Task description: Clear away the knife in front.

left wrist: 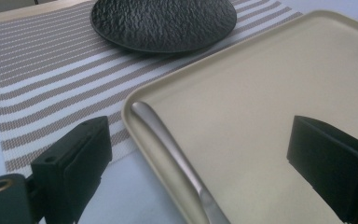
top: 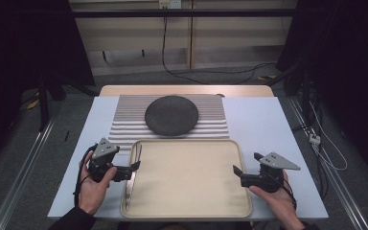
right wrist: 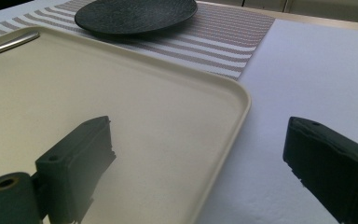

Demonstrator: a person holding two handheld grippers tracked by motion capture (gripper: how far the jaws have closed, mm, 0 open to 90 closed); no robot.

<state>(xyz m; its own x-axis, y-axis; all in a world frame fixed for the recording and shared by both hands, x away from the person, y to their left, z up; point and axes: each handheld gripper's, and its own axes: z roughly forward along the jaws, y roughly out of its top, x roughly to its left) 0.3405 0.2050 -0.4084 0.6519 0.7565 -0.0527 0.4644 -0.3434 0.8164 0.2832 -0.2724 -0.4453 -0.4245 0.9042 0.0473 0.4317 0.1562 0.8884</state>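
Two tools, both wide open: left tool (top: pixel 135 166) straddles the tray (top: pixel 191 211) rim near the metal utensil (left wrist: pixel 168 144); right tool (top: pixel 236 171) at the opposite rim. We'd guess utensil first, gripping low and square.

Wide bare floor across the tray (top: pixel 187 177), open to a reach from above, from its near edge or from either side. One obstacle inside: a slim metal utensil (top: pixel 133 177) lying along the tray's left wall, touching or nearly touching it. Raised rim all round the tray, a low lip to clear. Beyond the tray's far edge, a striped mat (top: pixel 124 112) with a dark plate (top: pixel 171 114) in its middle, blocking a low pass there. Right of the tray, bare worktop (top: pixel 268 120). Left of the tray, a narrower bare strip.
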